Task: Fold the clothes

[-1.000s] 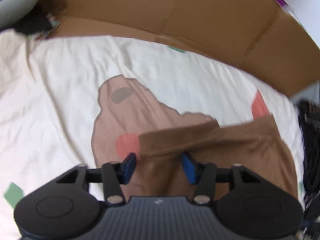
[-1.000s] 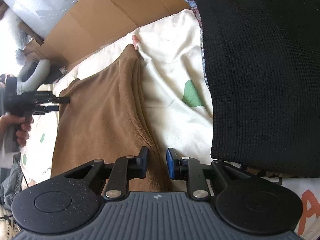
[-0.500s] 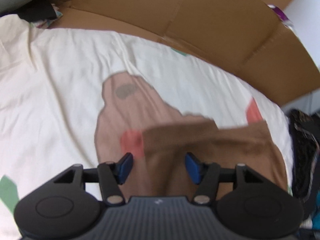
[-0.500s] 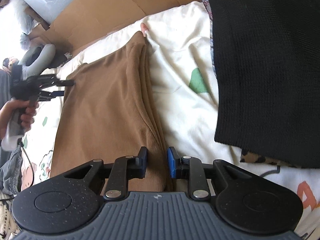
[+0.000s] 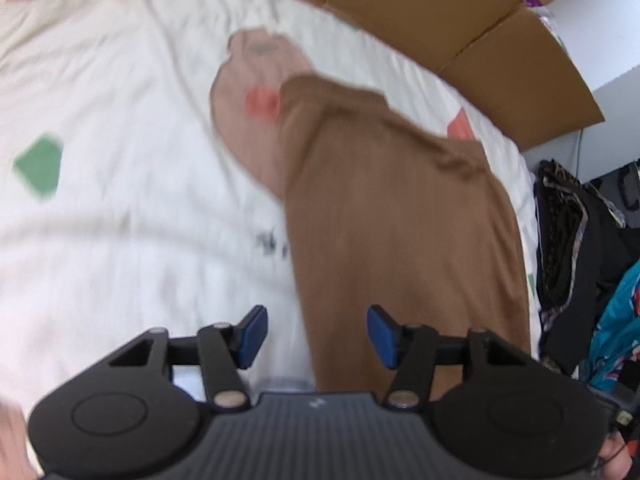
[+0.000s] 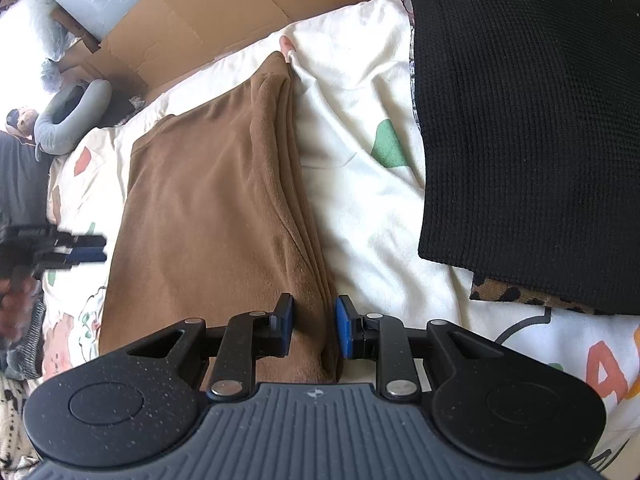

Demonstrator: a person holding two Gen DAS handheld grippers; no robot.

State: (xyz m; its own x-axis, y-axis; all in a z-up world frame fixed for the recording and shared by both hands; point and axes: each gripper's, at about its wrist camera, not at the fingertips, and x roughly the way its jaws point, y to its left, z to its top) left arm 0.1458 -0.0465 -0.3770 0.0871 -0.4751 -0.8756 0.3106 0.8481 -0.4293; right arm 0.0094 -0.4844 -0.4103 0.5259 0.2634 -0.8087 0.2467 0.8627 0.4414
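Brown fabric, a folded garment [image 6: 208,216], is laid lengthwise on the cream printed sheet [image 6: 360,184], with its stacked fold edges running along its right side in the right wrist view. The near end of that layered edge is seen between the blue pads of the right gripper [image 6: 313,330]; the jaws are narrowly parted, and it cannot be told whether the pads press on the cloth. A black knit garment [image 6: 532,120] is spread just to the right, apart from the brown one.

In the left wrist view, the left gripper [image 5: 316,336] is held over the garment's [image 5: 400,216] left edge, which passes between its fingers with sheet showing on one side and cloth on the other. Its jaws are closing from about half open, and the pads are not touching the fabric. Cardboard [image 5: 460,28] is seen beyond the sheet's far edge.
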